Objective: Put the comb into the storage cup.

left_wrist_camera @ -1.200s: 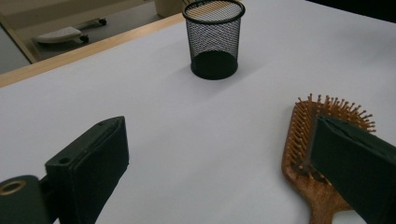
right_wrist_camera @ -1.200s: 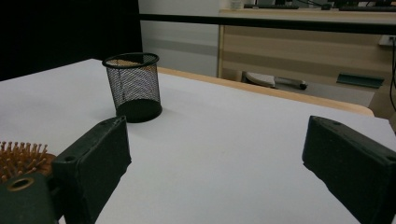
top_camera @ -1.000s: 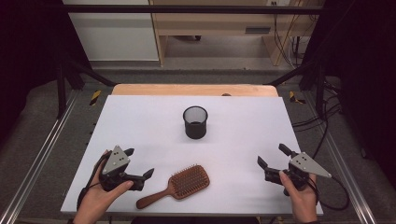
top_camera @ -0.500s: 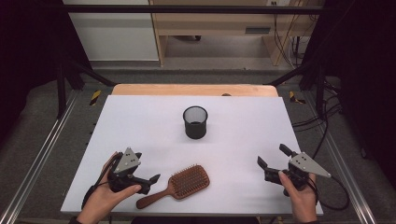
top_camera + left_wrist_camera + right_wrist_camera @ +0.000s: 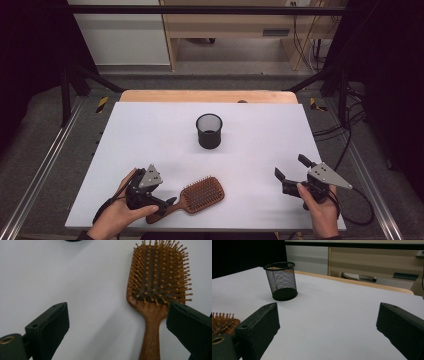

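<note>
My left gripper [image 5: 167, 204] is spread wide over the hairbrush [image 5: 196, 196] handle; handle sits by my right-hand jaw, not pinched, bristles up. Right gripper [image 5: 290, 175] also spread, holding nothing, mesh cup [image 5: 281, 281] ahead-left of it.

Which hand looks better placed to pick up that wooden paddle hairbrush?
Left. The left hand-held gripper has open jaws right at the wooden paddle hairbrush handle; the right hand-held gripper sits farther away.

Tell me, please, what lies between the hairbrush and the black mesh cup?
Nothing: in the high view, only bare white table separates the hairbrush from the mesh cup.
</note>
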The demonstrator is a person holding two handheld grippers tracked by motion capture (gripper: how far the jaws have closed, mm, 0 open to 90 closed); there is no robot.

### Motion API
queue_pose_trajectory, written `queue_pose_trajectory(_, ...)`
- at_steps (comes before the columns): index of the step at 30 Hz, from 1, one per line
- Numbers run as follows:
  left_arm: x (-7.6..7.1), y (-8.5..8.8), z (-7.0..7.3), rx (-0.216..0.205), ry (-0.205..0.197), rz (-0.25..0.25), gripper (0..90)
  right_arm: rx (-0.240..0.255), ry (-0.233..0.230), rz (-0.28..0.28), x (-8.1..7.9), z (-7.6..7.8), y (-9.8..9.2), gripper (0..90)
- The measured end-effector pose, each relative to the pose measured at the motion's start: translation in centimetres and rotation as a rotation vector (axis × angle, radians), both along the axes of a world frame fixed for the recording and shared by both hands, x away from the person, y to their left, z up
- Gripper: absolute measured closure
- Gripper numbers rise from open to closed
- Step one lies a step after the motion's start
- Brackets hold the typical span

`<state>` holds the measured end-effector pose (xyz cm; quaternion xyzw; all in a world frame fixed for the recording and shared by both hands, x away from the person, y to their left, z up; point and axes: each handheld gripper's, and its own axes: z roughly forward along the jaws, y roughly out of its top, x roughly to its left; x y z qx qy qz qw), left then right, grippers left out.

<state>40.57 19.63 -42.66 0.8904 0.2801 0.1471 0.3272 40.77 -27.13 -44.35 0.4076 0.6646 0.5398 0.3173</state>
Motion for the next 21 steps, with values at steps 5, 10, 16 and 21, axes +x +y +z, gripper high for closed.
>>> queue_pose_trajectory(5,0.0,-0.5,-0.8,0.044,0.028,-0.022,5.0,0.001,0.003,0.001,0.1,-0.1,0.0,5.0)
queue_pose_trajectory(10,-0.1,-0.9,-1.2,0.060,0.044,-0.045,5.2,-0.005,0.010,0.004,0.1,-0.1,0.1,5.0)
queue_pose_trajectory(16,0.0,-1.2,-1.5,0.073,0.037,-0.043,8.0,-0.003,0.013,0.004,0.1,-0.2,0.1,5.0)
queue_pose_trajectory(21,0.0,-1.5,-2.0,0.089,0.060,-0.060,7.7,-0.005,0.016,0.008,0.1,-0.2,0.1,5.0)
